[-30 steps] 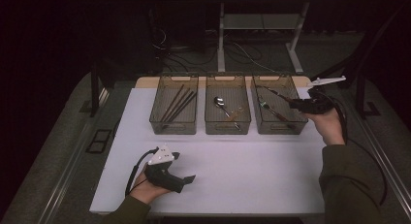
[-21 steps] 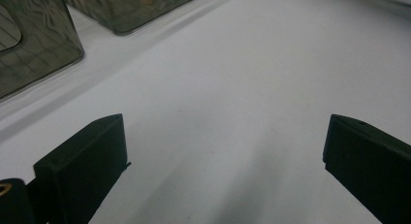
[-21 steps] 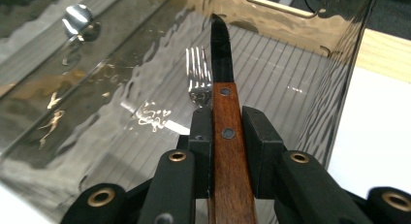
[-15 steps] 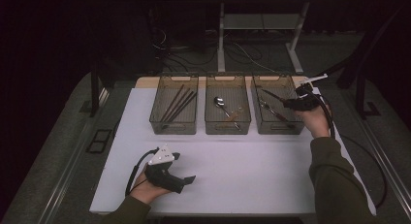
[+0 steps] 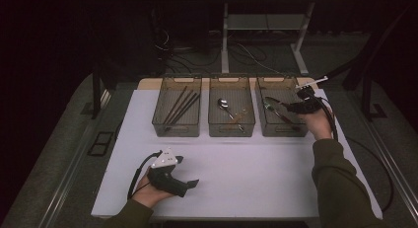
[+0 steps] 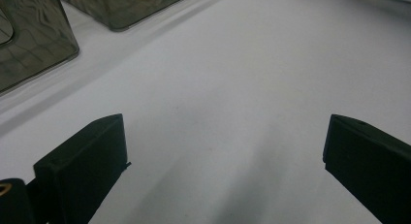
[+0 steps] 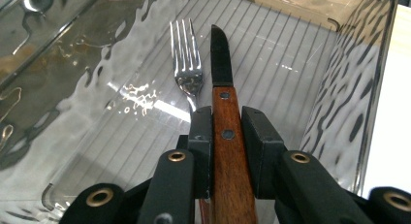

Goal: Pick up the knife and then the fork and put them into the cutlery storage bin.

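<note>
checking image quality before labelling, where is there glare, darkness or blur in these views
High view: dim overall, the surroundings nearly black, the white table the one bright patch. Right gripper view: sharp on the knife and fork, with glare spots and wavy reflections on the clear bin wall. Left gripper view: soft, even light, faint shadows on the table, the bin corners at top left blurred.

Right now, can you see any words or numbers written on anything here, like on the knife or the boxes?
None: there is no writing to read anywhere.
The knife in the right tongs has a plain wooden handle with rivets.
The fork is bare metal.
The three clear bins and the white table carry no label.
</note>
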Demonstrator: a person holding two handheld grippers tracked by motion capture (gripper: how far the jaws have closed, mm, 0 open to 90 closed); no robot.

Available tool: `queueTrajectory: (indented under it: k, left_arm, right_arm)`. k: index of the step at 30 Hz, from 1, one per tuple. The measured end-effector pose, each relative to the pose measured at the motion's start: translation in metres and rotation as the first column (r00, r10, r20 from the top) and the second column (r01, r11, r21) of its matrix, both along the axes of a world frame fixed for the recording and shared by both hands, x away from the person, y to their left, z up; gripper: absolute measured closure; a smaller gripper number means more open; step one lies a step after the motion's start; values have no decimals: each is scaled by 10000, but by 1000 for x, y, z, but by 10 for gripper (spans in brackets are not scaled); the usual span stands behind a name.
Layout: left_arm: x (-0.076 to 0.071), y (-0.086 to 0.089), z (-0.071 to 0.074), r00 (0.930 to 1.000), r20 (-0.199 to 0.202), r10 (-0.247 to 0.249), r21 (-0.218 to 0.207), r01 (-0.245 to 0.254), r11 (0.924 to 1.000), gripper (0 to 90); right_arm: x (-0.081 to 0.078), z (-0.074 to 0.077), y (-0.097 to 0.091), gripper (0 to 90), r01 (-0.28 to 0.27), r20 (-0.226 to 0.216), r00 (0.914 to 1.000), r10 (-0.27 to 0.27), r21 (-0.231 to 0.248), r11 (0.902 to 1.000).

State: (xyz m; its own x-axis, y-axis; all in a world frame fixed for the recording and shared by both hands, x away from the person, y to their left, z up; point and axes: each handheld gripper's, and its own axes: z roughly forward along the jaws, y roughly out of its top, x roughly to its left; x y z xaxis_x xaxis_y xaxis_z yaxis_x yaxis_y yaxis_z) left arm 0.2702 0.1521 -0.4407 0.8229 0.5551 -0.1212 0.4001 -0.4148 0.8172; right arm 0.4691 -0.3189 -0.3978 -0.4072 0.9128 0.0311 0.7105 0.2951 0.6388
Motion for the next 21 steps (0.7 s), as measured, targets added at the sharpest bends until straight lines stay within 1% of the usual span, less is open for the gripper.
queueTrajectory:
  k: [2, 4, 10, 12, 14, 16, 19, 21]
  left_arm:
    - [0, 0, 0, 10000, 6, 6, 0, -6, 10000, 11]
    - [0, 0, 0, 10000, 3, -5, 12, 5, 10000, 12]
    - [0, 0, 0, 10000, -5, -15, 9, 15, 10000, 11]
    - [0, 0, 0, 10000, -16, -19, 17, 19, 10000, 12]
    - [0, 1, 0, 10000, -16, -50, 24, 50, 10000, 11]
    - [1, 1, 0, 10000, -47, -63, -19, 63, 10000, 11]
    - [1, 2, -1, 10000, -52, -5, 30, 5, 10000, 11]
    - [1, 3, -1, 10000, -34, -19, 66, 19, 10000, 11]
  right_arm:
    - [0, 0, 0, 739, -26, -28, 10000, 26, -11, 10000]
    - [0, 0, -1, 717, -35, 49, 10000, 35, 27, 10000]
    - [-1, 3, -2, 645, -27, 253, 9997, 23, 164, 9999]
    - [-2, 4, -3, 602, -14, 277, 9996, 7, 247, 9997]
    - [-3, 5, -4, 547, -36, 298, 9996, 19, 568, 9984]
    - [-5, 7, -4, 494, -144, 402, 9991, 113, 778, 9969]
    - [-8, 10, -4, 441, -324, 611, 9978, 270, 893, 9955]
    - [-10, 14, -3, 409, -414, 755, 9966, 334, 1073, 9934]
